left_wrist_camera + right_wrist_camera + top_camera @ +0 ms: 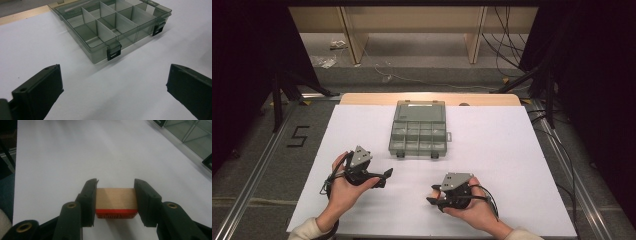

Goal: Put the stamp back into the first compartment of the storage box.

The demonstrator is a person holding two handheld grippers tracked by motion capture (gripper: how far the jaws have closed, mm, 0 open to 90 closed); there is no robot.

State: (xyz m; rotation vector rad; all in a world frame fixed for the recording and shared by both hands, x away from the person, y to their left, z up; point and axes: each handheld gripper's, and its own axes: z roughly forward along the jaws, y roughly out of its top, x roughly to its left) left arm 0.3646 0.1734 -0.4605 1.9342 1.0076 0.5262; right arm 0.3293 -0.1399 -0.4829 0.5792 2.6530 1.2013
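Observation:
A clear grey compartment box (418,129) lies open on the white table, its lid flat behind it and its two dark latches facing me. In the left gripper view the box (110,25) stands close ahead with empty compartments. My left gripper (388,176) rests at the near left, pointing right, its jaws wide apart with nothing between them (113,92). At the near right my right gripper (432,194) points left. It is shut (116,198) on a small wooden block with a red underside (116,199), held just above the table.
The white table sheet (492,145) stretches around the box, with a wooden strip (362,98) at its far edge. Beyond are cables on the floor, dark stands at both sides and wooden shelving. A corner of the box (195,135) lies upper right in the right gripper view.

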